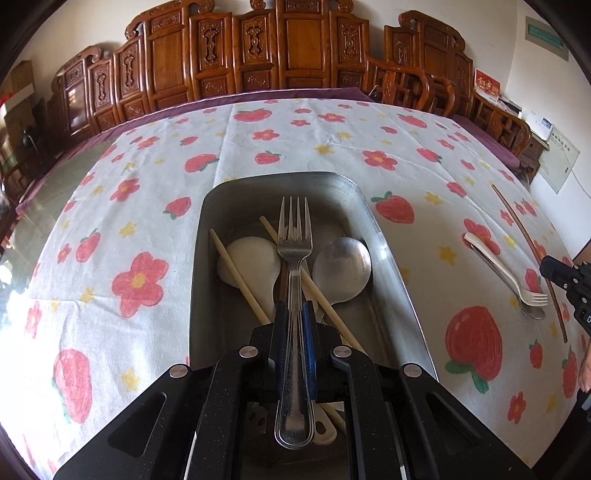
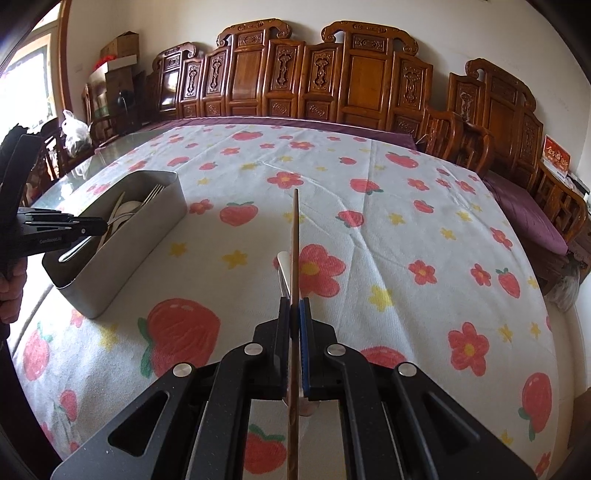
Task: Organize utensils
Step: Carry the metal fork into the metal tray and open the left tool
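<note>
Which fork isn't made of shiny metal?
The cream-white fork lying on the strawberry tablecloth, right of the metal tray. The metal fork in the left gripper is shiny steel.

L grip [image 1: 294, 314]: clamped on fork [image 1: 294, 254] | R grip [image 2: 295, 310]: clamped on brown chopstick [image 2: 294, 236]

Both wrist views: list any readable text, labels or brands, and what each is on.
Left gripper body, seen from the right wrist: faint pale lettering, possibly "GenRobot.AI", not certain.
Red card by the wooden chairs: gold characters, too blurred to read.
Green wall sign: unreadable.
White wall panel: rows of small print, too small to read.
Right gripper body: a fragment of white marking, cut off.
Metal fork, metal tray, brown chopstick: no markings visible.
</note>
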`<state>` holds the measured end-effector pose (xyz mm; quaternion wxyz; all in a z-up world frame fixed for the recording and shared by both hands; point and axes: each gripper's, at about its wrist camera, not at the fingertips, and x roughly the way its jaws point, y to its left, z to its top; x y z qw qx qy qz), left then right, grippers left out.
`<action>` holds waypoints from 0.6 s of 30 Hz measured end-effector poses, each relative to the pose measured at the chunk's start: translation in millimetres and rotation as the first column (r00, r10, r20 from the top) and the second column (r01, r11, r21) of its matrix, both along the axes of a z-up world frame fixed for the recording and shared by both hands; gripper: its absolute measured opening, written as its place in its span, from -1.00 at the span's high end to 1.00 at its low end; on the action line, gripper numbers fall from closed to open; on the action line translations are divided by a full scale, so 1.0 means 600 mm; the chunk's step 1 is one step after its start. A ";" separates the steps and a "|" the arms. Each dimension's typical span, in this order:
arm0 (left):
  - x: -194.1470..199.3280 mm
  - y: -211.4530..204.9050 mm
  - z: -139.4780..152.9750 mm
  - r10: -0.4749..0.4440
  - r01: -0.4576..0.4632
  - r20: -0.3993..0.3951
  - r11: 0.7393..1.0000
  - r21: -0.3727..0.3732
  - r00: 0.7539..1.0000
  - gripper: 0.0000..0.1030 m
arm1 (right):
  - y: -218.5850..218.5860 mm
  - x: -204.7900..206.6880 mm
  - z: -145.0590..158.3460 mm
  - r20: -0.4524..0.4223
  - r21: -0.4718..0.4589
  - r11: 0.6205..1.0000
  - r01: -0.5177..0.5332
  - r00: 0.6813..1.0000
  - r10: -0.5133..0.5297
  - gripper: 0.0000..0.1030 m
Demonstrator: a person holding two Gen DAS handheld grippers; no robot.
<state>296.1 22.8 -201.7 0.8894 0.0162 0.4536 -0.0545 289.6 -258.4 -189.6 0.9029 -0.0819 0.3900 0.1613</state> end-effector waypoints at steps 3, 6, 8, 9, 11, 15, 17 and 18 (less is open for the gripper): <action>0.003 0.000 0.000 -0.001 0.001 -0.006 1.000 0.002 1.000 0.85 | -0.002 0.000 0.001 0.001 0.003 1.000 0.007 1.000 -0.007 0.89; 0.002 0.002 0.000 0.000 0.000 -0.010 1.000 0.002 1.000 0.84 | -0.002 -0.003 0.005 0.005 0.006 1.000 0.010 1.000 -0.010 0.89; -0.001 0.005 0.006 0.000 0.000 0.002 1.000 0.000 1.000 0.84 | -0.001 -0.005 0.011 0.010 0.003 1.000 0.012 1.000 -0.013 0.89; -0.002 0.007 0.009 0.002 -0.002 0.006 1.000 -0.002 1.000 0.84 | -0.001 -0.008 0.017 0.018 0.004 1.000 0.012 1.000 -0.012 0.89; -0.008 0.014 0.018 0.005 -0.005 0.017 1.000 -0.013 1.000 0.84 | -0.001 -0.010 0.025 0.024 0.007 1.000 0.016 1.000 -0.016 0.89; -0.020 0.029 0.039 0.007 -0.006 0.049 1.000 -0.027 0.999 0.84 | 0.002 -0.010 0.043 0.022 0.015 1.000 0.027 0.999 -0.028 0.89; -0.028 0.040 0.054 0.007 -0.004 0.072 0.999 -0.042 0.997 0.84 | 0.007 -0.012 0.052 0.019 0.031 0.999 0.032 0.999 -0.033 0.89; -0.029 0.043 0.059 0.006 -0.002 0.079 0.999 -0.048 0.997 0.84 | 0.012 -0.013 0.057 0.013 0.052 0.998 0.032 0.999 -0.033 0.89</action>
